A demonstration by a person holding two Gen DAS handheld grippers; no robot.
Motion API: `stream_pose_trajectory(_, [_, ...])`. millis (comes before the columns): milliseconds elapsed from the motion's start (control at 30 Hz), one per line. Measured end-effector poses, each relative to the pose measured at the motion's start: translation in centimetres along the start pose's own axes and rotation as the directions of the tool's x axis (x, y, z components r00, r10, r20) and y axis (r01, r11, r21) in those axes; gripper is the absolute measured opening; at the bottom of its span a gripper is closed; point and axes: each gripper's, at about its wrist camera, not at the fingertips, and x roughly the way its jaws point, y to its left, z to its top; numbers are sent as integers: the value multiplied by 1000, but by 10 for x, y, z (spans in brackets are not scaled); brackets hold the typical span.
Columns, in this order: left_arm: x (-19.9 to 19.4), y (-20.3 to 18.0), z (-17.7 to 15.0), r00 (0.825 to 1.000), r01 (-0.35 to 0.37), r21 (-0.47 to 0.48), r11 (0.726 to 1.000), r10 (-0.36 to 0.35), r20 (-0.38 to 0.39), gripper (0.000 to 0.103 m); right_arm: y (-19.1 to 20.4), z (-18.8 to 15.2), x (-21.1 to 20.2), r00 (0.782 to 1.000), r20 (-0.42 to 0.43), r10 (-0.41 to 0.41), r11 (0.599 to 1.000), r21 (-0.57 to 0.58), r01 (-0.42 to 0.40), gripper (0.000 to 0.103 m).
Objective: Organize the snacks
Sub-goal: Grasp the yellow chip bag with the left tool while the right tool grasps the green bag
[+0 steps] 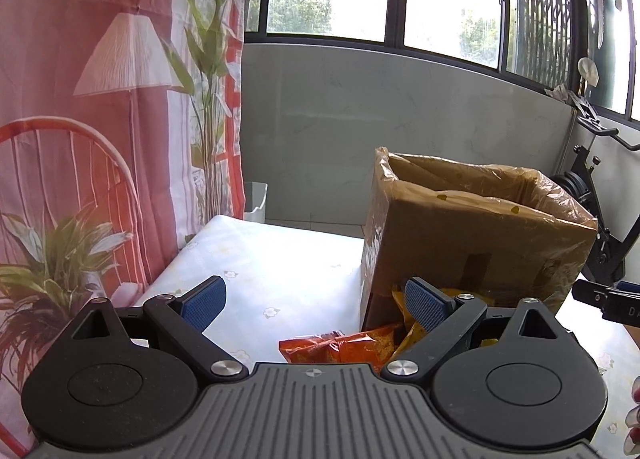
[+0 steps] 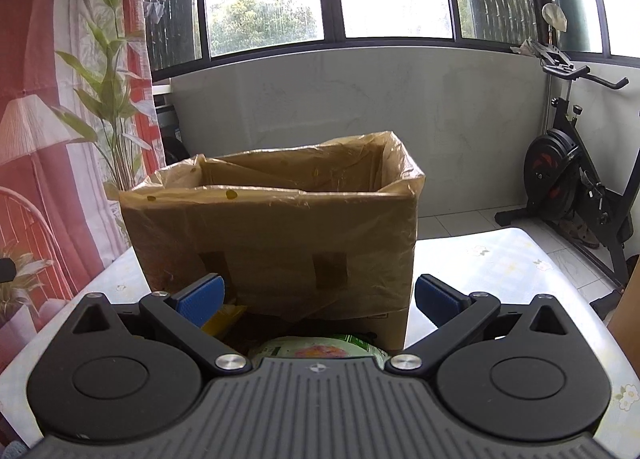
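Observation:
A cardboard box (image 1: pixel 480 243) lined with a clear plastic bag stands on the table; it also shows in the right wrist view (image 2: pixel 276 243). An orange-red snack bag (image 1: pixel 336 347) and a yellow snack bag (image 1: pixel 404 311) lie at the box's foot. My left gripper (image 1: pixel 316 303) is open and empty, just above and before these bags. My right gripper (image 2: pixel 320 301) is open and empty, facing the box front. Below it lie a green-white snack pack (image 2: pixel 320 345) and a yellow bag (image 2: pixel 222 319).
The table (image 1: pixel 272 259) has a pale flowered cloth. A red-patterned curtain (image 1: pixel 80 99) hangs on the left. An exercise bike (image 2: pixel 568 179) stands at the right. A white bin (image 1: pixel 256 201) sits beyond the table. The right gripper's body (image 1: pixel 604 299) shows at the edge of the left wrist view.

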Motion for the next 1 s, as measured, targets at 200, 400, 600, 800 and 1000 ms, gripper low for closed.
stream_pose_trajectory(200, [26,-14,-6,998,30,14,999,-30,-55,96,-6,-16,34,997,-74,8,1000,12,-7,103])
stream_pose_trajectory(400, [42,-33,-6,994,86,32,996,-84,-71,95,-13,-33,47,984,-172,38,999,31,-33,103])
stream_pose_trajectory(600, [60,-62,-12,981,166,56,984,-160,-107,95,-28,-53,37,974,-203,96,993,91,-79,103])
stream_pose_trajectory(800, [82,-86,-17,968,210,78,975,-196,-154,95,-31,-54,33,976,-192,105,992,96,-88,103])
stream_pose_trajectory(1000, [103,-98,-22,963,209,85,974,-190,-191,95,-32,-52,35,976,-186,110,990,111,-91,103])
